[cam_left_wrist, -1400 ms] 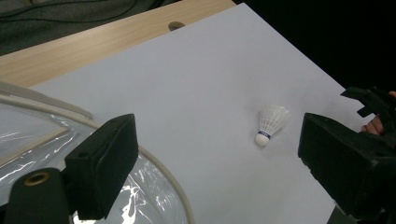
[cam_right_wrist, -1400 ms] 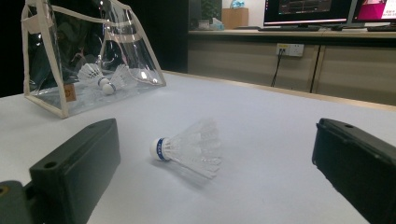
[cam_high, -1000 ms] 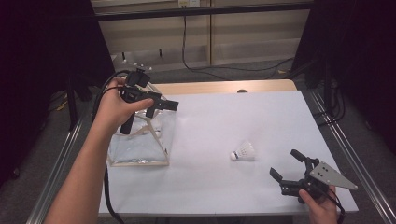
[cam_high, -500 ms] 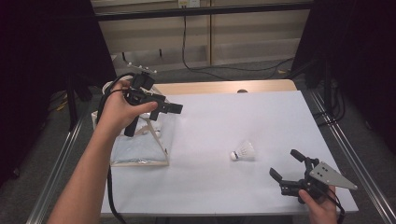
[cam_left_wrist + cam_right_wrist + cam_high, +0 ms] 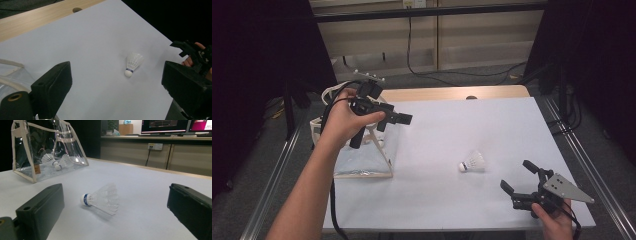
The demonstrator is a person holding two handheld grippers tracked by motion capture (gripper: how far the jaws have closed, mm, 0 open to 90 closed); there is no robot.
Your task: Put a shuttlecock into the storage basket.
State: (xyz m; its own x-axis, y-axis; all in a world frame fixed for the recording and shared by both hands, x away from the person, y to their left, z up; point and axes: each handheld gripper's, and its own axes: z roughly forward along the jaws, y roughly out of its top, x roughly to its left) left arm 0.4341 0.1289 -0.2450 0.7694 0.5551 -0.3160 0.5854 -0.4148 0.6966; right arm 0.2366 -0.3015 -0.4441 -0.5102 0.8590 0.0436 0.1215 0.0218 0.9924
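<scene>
At the left of the table (image 5: 512,130) stood a clear plastic bag (image 5: 362,160) with cream trim, and the right gripper view showed two shuttlecocks (image 5: 53,161) already lying inside it. Above the bag hung the left gripper (image 5: 394,120), its jaws wide apart and holding nothing, pointed across the white tabletop. Right of centre lay the loose shuttlecock (image 5: 473,161) on its side, well apart from the bag, cork end with its blue band toward the bag and skirt toward the far right. It looked very light and would likely roll or skid if nudged; the feathered skirt seemed thin and easy to crush, so the firm cork base, or a gentle pinch just above the band, would be the safer hold. Nothing lay between it and either tool. At the near right corner the right gripper (image 5: 521,181) sat low over the table, jaws spread and empty, aimed straight at the shuttlecock.
</scene>
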